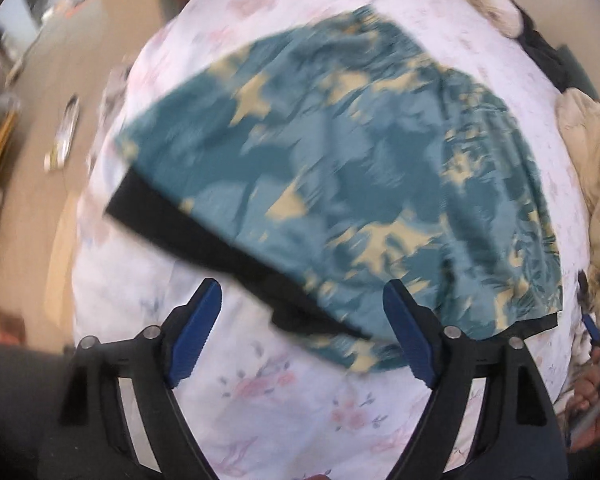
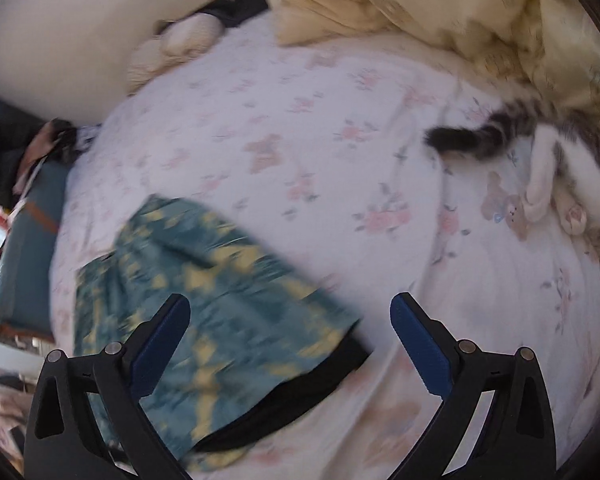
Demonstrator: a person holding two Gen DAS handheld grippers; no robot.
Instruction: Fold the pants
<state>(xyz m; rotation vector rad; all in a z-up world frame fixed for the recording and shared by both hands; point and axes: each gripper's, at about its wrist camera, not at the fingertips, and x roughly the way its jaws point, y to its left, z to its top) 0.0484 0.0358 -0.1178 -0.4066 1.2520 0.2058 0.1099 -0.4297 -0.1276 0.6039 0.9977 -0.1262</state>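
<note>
The pants (image 1: 340,184), teal with yellow print and a black waistband (image 1: 204,240), lie flat on the floral bedsheet (image 1: 268,392); motion blur smears their pattern. The left gripper (image 1: 302,332) hovers above the waistband edge, jaws wide, nothing gripped. The right gripper (image 2: 290,344) likewise stands wide and empty. A cat (image 2: 540,152) lies partly cut off at the frame edge.

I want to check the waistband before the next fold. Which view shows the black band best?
The left wrist view: the black band runs nearly unobstructed along the pants edge. The right wrist view shows only a short, blurred stretch.
</note>
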